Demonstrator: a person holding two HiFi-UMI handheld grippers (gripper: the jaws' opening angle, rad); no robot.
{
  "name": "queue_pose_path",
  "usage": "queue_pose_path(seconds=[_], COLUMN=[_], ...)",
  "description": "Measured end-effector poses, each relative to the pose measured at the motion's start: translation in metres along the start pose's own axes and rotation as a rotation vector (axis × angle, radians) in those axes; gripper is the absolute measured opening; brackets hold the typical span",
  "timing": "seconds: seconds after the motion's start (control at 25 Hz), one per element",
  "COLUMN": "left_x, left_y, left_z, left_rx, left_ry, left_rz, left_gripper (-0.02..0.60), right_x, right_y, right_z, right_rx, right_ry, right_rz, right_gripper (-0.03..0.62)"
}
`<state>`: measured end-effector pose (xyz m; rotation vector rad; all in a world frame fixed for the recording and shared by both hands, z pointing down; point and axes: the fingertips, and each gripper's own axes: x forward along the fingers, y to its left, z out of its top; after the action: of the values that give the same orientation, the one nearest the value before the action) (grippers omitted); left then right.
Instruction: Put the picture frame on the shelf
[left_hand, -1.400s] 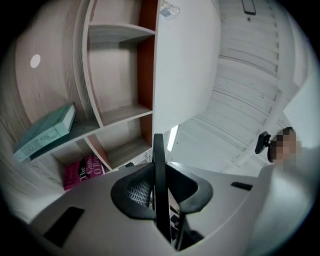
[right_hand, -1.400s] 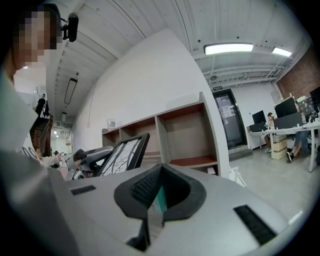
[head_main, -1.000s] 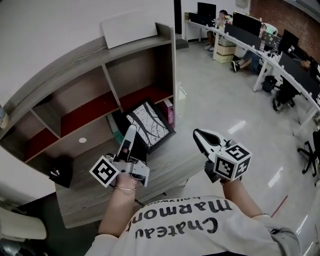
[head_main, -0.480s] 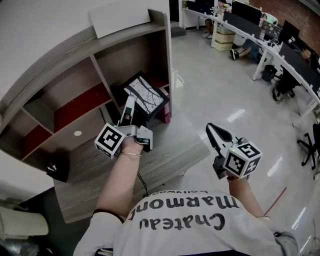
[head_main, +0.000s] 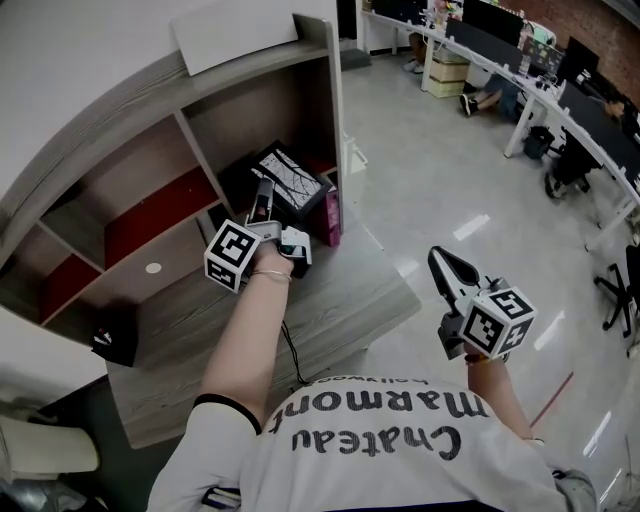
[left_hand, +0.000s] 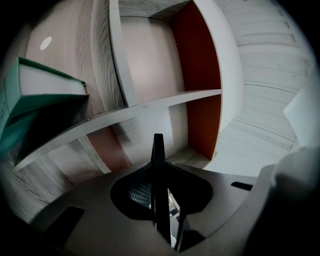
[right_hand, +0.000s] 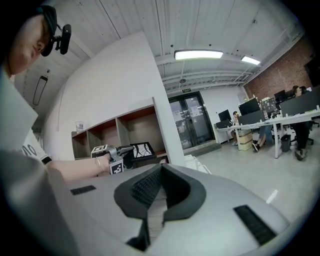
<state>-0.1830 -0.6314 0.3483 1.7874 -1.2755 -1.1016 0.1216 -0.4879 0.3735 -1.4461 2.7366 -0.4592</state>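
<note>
The picture frame (head_main: 291, 178), black-edged with a pale branching print, is held tilted at the mouth of the shelf's lower right compartment. My left gripper (head_main: 263, 197) is shut on its near edge. In the left gripper view the frame (left_hand: 159, 200) shows edge-on as a thin black bar between the jaws of my left gripper (left_hand: 158, 150). The grey wooden shelf (head_main: 150, 110) has red back panels. My right gripper (head_main: 443, 262) hangs shut and empty over the floor, well to the right. The right gripper view shows my right gripper (right_hand: 161, 169), the frame (right_hand: 141, 149) and the shelf (right_hand: 145, 117).
A low wooden counter (head_main: 335, 300) runs in front of the shelf, with a black box (head_main: 118, 340) at its left. A pink item (head_main: 331, 215) stands beside the frame. A green book (left_hand: 40, 100) lies in a compartment. Office desks (head_main: 540, 90) with seated people line the far right.
My left gripper has carried the frame away from me, off the counter and towards the lower right compartment. The right gripper has drifted down and to the right.
</note>
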Motion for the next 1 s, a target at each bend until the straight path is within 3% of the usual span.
queue_pose_path(seconds=[0.2, 0.64, 0.8, 1.0], left_x=[0.008, 0.025, 0.029, 0.034], left_y=[0.018, 0.036, 0.035, 0.033], left_z=[-0.001, 0.005, 0.008, 0.014], left_rx=[-0.057, -0.065, -0.039, 0.051], left_ry=[-0.023, -0.061, -0.071, -0.061], left_rz=[0.053, 0.169, 0.197, 0.254], left_gripper=[0.081, 0.078, 0.078, 0.080], right_x=[-0.001, -0.010, -0.011, -0.012], right_y=[-0.007, -0.022, -0.025, -0.026], right_z=[-0.002, -0.004, -0.006, -0.005], right_rx=[0.000, 0.012, 0.020, 0.024], right_ry=[0.006, 0.005, 0.003, 0.002], right_rz=[-0.014, -0.053, -0.059, -0.062], right_gripper=[0.008, 0.008, 0.008, 0.008])
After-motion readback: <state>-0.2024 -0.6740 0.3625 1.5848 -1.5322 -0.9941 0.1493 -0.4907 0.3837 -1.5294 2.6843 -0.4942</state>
